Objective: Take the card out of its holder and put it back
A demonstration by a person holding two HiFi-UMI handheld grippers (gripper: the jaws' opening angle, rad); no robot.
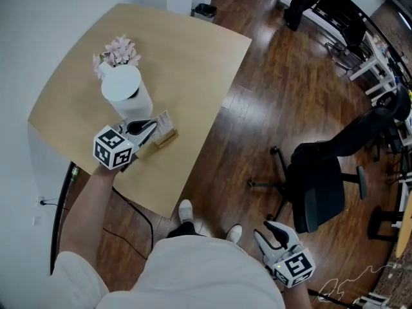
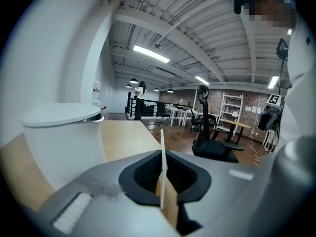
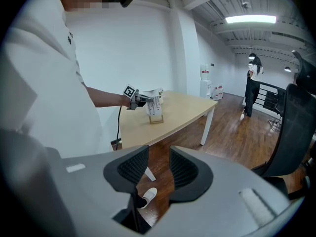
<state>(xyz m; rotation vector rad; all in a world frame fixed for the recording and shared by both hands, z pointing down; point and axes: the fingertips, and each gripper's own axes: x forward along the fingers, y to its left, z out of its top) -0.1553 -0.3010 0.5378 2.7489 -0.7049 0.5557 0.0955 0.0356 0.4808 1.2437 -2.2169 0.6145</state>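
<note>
A small white printed card (image 1: 163,120) stands on edge at a low wooden holder (image 1: 167,138) on the light wood table (image 1: 193,56). My left gripper (image 1: 153,127) reaches in from the left and is shut on the card. In the left gripper view the card (image 2: 161,147) shows edge-on, pinched between the black pads (image 2: 143,174), with the holder's wood (image 2: 169,205) just below. From the right gripper view the card (image 3: 154,104) appears to sit in the holder (image 3: 156,118). My right gripper (image 1: 275,235) hangs low beside the person, over the floor, open and holding nothing (image 3: 159,169).
A white vase (image 1: 126,90) with pink flowers (image 1: 118,51) stands just behind the left gripper. The table's near edge (image 1: 149,206) lies close to the person. A black office chair (image 1: 322,185) stands on the wood floor to the right. A cable (image 1: 138,214) hangs under the table.
</note>
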